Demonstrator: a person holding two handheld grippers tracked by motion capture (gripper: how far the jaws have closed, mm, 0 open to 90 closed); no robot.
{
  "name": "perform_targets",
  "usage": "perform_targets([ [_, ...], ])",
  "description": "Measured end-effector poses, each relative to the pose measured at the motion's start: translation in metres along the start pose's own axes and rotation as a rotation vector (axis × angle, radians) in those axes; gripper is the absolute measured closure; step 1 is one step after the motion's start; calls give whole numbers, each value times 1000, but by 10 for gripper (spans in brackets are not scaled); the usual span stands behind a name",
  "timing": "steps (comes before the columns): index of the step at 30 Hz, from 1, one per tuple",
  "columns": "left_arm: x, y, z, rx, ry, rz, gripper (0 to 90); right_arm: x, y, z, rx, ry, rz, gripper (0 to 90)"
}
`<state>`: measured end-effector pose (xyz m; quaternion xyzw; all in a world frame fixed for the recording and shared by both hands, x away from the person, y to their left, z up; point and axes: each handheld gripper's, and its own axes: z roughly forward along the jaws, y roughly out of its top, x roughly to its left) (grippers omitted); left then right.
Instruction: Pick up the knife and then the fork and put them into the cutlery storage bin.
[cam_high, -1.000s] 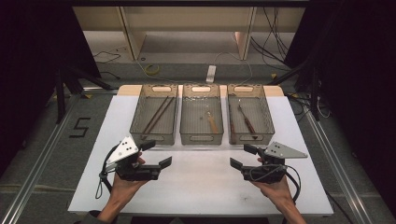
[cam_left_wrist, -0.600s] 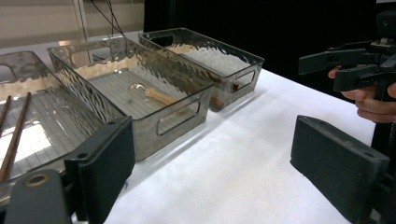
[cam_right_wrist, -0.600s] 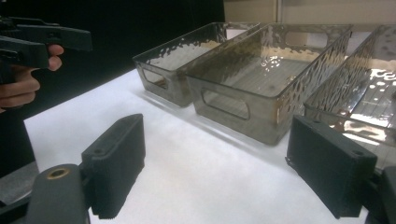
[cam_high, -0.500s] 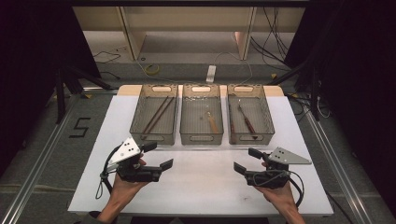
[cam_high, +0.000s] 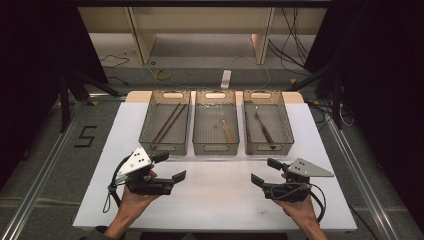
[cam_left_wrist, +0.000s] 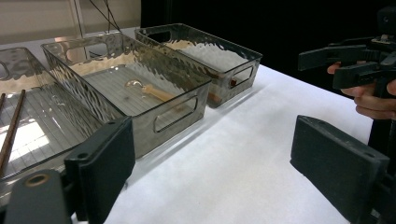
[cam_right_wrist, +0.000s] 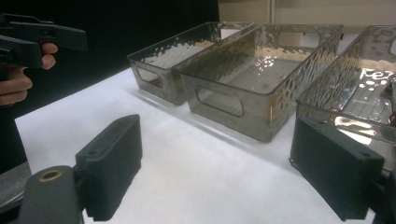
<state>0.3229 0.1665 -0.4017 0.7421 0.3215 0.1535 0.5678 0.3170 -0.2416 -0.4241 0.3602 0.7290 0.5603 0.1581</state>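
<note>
Hovering spread and empty above the white surface (cam_high: 215, 200), the left hand-held gripper (cam_high: 170, 167) and right hand-held gripper (cam_high: 263, 171) had grasped nothing; next came a reach forward to the middle bin (cam_high: 215, 148), holding perhaps a spoon (cam_high: 227, 131).

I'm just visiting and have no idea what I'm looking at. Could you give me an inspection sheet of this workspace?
Surface: white table, bare in front of the bins.
Job's things: three clear bins in a row; left bin holds chopsticks, middle bin a wooden spoon, right bin dark utensils.
Clutter: nothing seen.
Grippers: left claw and right claw open, empty, above the table.
Cables: one trails from each claw; more on the floor behind.
Surroundings: dark curtains, shelving behind.
</note>
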Motion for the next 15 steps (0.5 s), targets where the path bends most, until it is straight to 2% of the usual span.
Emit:
perform_targets([
  [15, 0, 0, 0, 1, 0, 2, 133, 1, 0, 1, 19, -1, -9, 175],
])
